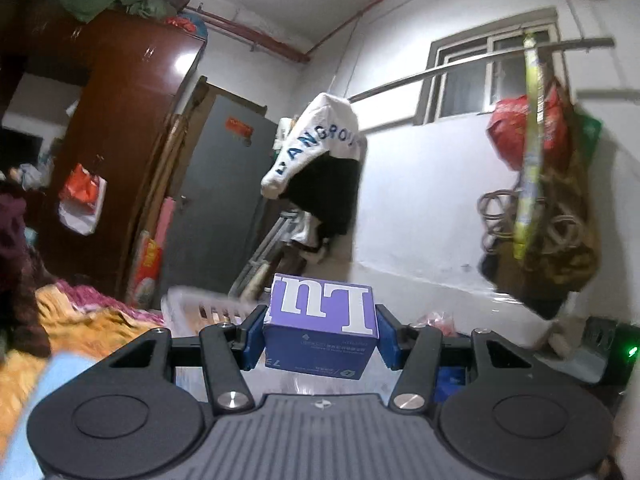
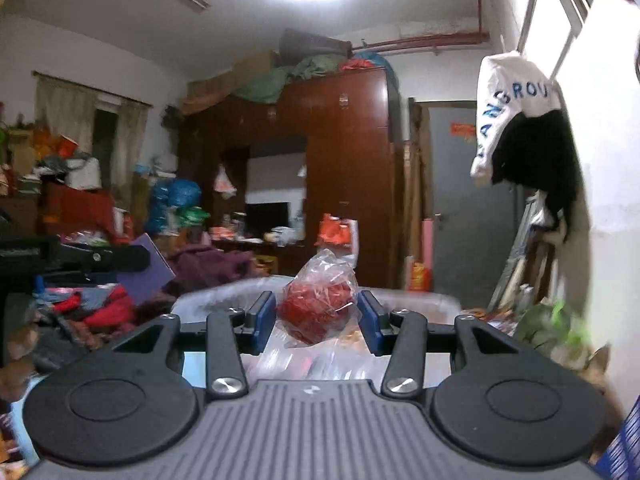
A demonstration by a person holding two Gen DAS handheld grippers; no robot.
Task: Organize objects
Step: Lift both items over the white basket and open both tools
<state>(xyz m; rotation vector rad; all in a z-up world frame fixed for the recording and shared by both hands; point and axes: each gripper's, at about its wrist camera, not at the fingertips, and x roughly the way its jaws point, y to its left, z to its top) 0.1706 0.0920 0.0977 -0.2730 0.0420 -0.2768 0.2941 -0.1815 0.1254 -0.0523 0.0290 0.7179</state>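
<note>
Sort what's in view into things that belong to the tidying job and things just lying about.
In the job:
left hand-held gripper clamping the purple box
right hand-held gripper around the bag of red bits
pale plastic basket

Lying about:
white jacket
wardrobe
grey door

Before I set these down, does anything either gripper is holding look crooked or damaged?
The purple box in the left gripper is held upside down: its big white letters read inverted. The right gripper pinches a clear bag of red shreds, crumpled but apparently intact. Nothing looks spilled.
</note>
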